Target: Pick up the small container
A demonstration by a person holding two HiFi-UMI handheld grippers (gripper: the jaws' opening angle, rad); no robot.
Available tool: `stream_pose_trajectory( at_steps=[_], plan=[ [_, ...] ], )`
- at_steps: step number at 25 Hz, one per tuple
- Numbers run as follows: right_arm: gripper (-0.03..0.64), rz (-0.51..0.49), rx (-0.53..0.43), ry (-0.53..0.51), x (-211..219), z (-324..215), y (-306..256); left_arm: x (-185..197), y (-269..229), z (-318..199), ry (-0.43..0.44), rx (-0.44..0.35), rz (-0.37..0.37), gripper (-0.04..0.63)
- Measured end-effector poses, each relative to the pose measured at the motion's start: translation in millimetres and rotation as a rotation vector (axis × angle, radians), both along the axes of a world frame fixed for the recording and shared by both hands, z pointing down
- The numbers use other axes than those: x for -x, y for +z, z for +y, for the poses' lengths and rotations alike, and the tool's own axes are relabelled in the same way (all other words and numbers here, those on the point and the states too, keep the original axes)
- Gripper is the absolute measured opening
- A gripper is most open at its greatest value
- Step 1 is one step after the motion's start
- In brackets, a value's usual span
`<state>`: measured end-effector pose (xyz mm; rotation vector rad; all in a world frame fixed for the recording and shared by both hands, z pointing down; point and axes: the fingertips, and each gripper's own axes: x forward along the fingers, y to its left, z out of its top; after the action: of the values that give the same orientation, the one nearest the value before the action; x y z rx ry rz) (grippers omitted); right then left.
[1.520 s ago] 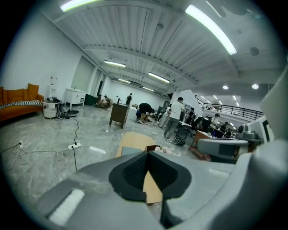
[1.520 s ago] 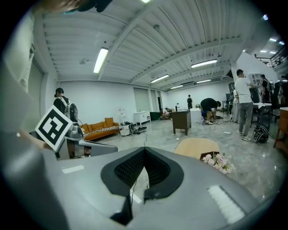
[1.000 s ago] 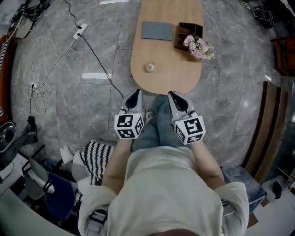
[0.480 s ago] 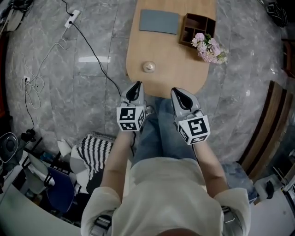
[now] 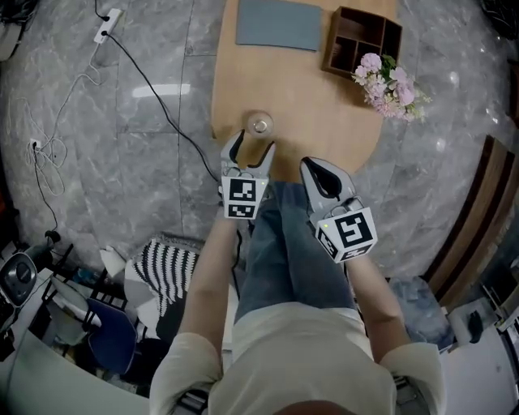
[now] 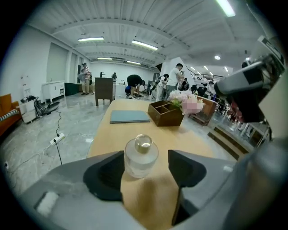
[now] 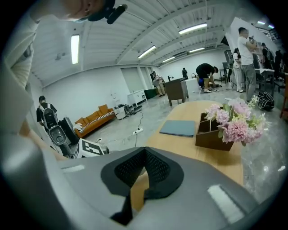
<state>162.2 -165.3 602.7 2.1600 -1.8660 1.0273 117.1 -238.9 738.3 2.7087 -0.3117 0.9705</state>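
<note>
The small container (image 5: 259, 124) is a clear glass jar with a ball stopper, standing near the close end of the oval wooden table (image 5: 324, 113). My left gripper (image 5: 252, 149) reaches over the table edge right before it. Its jaws have just been opening and stand open. In the left gripper view the jar (image 6: 141, 156) sits between the dark pads (image 6: 105, 174), which do not press on it. My right gripper (image 5: 318, 172) hangs over the person's knee at the table's near edge. It is shut and empty, its pads meeting at the tip (image 7: 144, 155).
Farther along the table lie a grey folder (image 5: 277, 23), a wooden compartment box (image 5: 361, 39) and pink flowers (image 5: 391, 79). A power strip and cables (image 5: 105, 24) trail over the marble floor at left. People stand far off in the hall (image 6: 173, 81).
Both grippers have come down and forward toward the table's near end. The left one went from shut to open and now sits at the jar. The right one stayed shut.
</note>
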Motion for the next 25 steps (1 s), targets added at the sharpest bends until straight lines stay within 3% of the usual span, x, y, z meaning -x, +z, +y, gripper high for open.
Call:
stream_pose_trajectory(
  at_steps=[4, 9, 19, 25],
  plan=[
    [0.002, -0.008, 0.02, 0.016, -9.4, 2.7, 24.7, -6.3, 31.5, -7.9, -0.023, -0.035, -0.022, 0.328],
    [0.002, -0.02, 0.044, 0.031, -15.5, 5.4, 48.0, -21.1, 53.9, -13.8, 0.009, -0.074, -0.032, 0.373],
    [0.002, -0.066, 0.061, 0.045, -19.1, 7.6, 75.0, -42.0, 78.6, -18.4, -0.005, -0.124, -0.056, 0.376],
    [0.002, -0.09, 0.066, 0.053, -15.6, 9.1, 78.1, -45.6, 77.5, -19.6, -0.002, -0.159, -0.072, 0.345]
  ],
)
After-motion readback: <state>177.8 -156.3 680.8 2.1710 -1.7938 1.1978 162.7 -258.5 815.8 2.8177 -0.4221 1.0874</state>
